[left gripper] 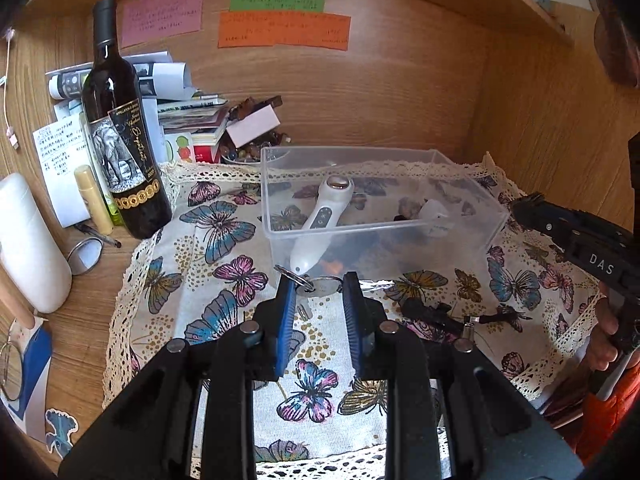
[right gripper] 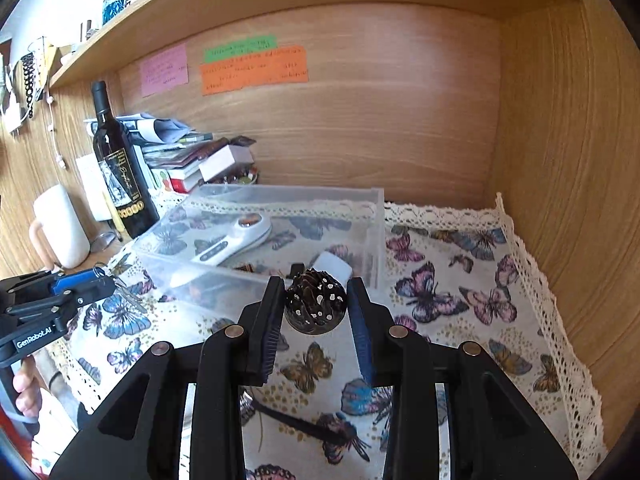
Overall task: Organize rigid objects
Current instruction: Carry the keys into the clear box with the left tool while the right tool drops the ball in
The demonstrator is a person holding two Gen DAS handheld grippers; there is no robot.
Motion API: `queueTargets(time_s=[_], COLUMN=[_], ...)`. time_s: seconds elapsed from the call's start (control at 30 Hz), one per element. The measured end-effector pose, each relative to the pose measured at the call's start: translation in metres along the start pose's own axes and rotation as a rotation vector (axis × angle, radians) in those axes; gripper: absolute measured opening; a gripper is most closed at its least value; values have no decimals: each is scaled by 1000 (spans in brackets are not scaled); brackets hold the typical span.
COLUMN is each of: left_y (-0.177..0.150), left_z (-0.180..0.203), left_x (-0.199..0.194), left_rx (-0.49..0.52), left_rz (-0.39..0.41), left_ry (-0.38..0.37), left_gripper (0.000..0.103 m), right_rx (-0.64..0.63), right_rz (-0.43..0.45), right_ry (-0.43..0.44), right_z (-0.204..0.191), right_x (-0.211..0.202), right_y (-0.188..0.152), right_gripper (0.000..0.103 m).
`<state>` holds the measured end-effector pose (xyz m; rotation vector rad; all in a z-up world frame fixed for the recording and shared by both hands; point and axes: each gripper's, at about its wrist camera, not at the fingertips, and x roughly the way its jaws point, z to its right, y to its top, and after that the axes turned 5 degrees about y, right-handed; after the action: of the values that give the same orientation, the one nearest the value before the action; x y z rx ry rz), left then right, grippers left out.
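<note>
A clear plastic box [left gripper: 460, 216] [right gripper: 372, 208] stands on the butterfly cloth [left gripper: 224, 280] [right gripper: 460, 280]. It holds a white handheld device [left gripper: 324, 216] [right gripper: 236, 240] and a few small items. My left gripper [left gripper: 318, 280] [right gripper: 100, 278] hangs a bunch of keys on a ring [left gripper: 310, 282] [right gripper: 120, 286] from its fingertips in front of the box. My right gripper [right gripper: 316, 292] [left gripper: 532, 208] is shut on a dark spotted pinecone-like ball [right gripper: 316, 304] near the box's front right corner. A dark feather-like piece [left gripper: 436, 314] [right gripper: 308, 426] lies on the cloth.
A wine bottle [left gripper: 120, 140] [right gripper: 120, 172], a white mug [left gripper: 28, 248] [right gripper: 64, 224], a small mirror [left gripper: 85, 255] and piled papers and books [left gripper: 176, 112] crowd the left. Wooden walls close the back and right. Coloured notes [left gripper: 280, 28] stick on the back wall.
</note>
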<state>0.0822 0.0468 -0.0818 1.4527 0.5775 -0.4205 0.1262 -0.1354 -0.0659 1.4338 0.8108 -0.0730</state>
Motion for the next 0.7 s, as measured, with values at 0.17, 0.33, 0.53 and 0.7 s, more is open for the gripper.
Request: queueTargets(time_s=[0.17,0.33,0.53,0.7], left_y=[15,33,55,75], left_z=[-4,-9,-13,-16], left_x=[-8,-11,-9,-8], left_rx=[2,1,-1,-9], left_rz=[46,79,109,128], left_ry=[-3,-5,-18,-47], left_gripper=[23,23,23,23], right_rx=[-25,-45,-59,-63], right_rz=[13,22,20,19], right_ry=[12,22,28,29], right_z=[-6,-12,-16,-18], right_x=[5,12,23,29], right_y=[12,24,34,40], right_gripper=[30,30,29,30])
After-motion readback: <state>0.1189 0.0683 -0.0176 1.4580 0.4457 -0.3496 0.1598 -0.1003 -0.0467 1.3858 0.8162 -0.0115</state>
